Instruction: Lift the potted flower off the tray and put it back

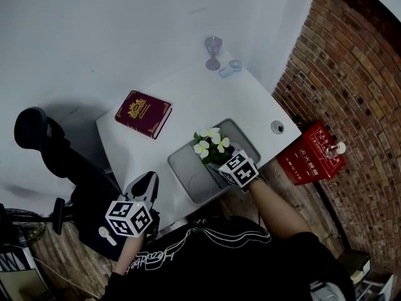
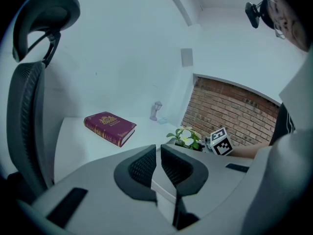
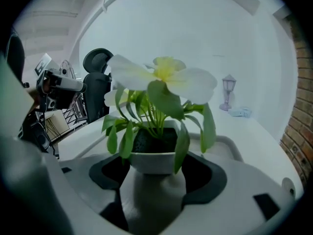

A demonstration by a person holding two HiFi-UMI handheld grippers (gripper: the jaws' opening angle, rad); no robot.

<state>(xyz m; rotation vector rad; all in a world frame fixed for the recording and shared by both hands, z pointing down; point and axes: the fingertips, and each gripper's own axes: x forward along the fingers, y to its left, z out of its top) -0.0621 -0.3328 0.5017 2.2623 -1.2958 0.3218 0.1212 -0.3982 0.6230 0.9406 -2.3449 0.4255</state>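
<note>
Forearm (image 1: 276, 211) outstretched toward tray (image 1: 185, 175), right tool (image 3: 159, 163) downtilted, tight on potted flower (image 1: 212, 146).

Dim bluish light, fisheye-warped dark edges

Your white worktop (image 1: 188, 93) carries a grey tray (image 1: 194, 185) at its near edge. Beyond the tray to the left lies a closed maroon book (image 1: 143, 113) with gold print. Well behind the tray stand a small purple lantern-shaped ornament (image 1: 213, 52) and, just beside it, a pale blue object (image 1: 230, 68). Right of the tray sits a round grey grommet (image 1: 277, 127).
</note>
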